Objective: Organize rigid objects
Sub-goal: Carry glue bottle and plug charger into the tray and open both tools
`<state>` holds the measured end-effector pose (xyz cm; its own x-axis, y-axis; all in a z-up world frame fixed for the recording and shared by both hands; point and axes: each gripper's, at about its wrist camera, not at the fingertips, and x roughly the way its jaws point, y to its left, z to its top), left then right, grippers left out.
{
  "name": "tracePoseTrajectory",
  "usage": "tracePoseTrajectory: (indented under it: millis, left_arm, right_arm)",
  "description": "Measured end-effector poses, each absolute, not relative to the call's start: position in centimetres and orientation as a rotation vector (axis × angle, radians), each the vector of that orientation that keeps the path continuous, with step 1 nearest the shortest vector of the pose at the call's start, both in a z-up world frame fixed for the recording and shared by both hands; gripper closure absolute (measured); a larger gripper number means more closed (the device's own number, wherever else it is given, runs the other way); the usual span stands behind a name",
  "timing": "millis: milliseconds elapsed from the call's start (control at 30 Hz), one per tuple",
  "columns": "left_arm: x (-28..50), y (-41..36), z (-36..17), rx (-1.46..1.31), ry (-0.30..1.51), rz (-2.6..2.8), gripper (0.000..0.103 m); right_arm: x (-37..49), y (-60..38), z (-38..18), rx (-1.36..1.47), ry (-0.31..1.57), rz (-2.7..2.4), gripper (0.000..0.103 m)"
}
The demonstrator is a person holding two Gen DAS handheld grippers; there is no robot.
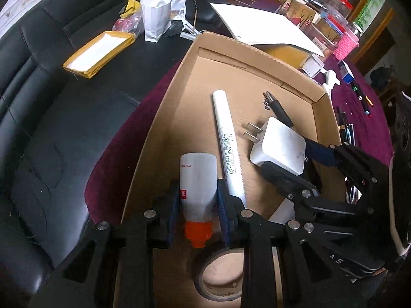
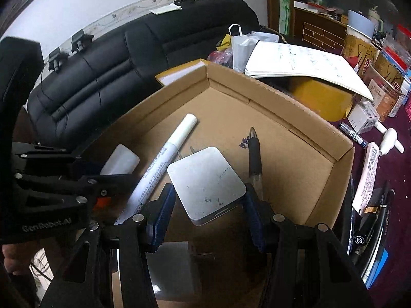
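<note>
An open cardboard box (image 1: 257, 59) (image 2: 282, 92) holds a white marker (image 1: 227, 143) (image 2: 164, 159), a black pen (image 1: 280, 109) (image 2: 254, 154) and a tape roll (image 1: 221, 274). My left gripper (image 1: 196, 200) is shut on a white glue bottle (image 1: 197, 182) with an orange cap, low over the box floor; the bottle also shows in the right wrist view (image 2: 120, 160). My right gripper (image 2: 208, 205) (image 1: 292, 159) is shut on a white plug charger (image 2: 205, 182) (image 1: 278, 148) inside the box, beside the marker.
A black sofa (image 1: 51, 102) (image 2: 128, 51) lies left with a paper tray (image 1: 100, 52) and a white bag (image 1: 155, 18). An open notebook (image 2: 303, 66) overhangs the box's far wall. Pens, boxes and jars (image 1: 354, 97) (image 2: 370, 118) crowd the purple cloth at right.
</note>
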<state>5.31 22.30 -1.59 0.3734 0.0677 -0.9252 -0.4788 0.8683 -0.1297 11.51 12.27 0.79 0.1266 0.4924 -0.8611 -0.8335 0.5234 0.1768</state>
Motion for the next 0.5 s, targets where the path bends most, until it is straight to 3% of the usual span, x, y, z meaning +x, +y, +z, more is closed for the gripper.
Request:
tracePoseTrajectory:
  millis: [100, 200, 500]
  left_arm:
    - [5.2, 22.4, -1.5, -0.421, 1.137, 0.346, 0.076]
    - [5.0, 22.8, -1.5, -0.462, 1.121, 0.291, 0.065]
    - [1.7, 23.4, 1.1, -0.579, 0.959, 0.315, 0.064]
  right_arm:
    - [11.4, 12.5, 0.7, -0.415, 1.06, 1.008, 0.054]
    - [11.7, 12.4, 0.6, -0.386, 1.081, 1.03, 0.053]
    - [13.6, 8.6, 3.5, -0.107, 1.088, 1.115, 0.051]
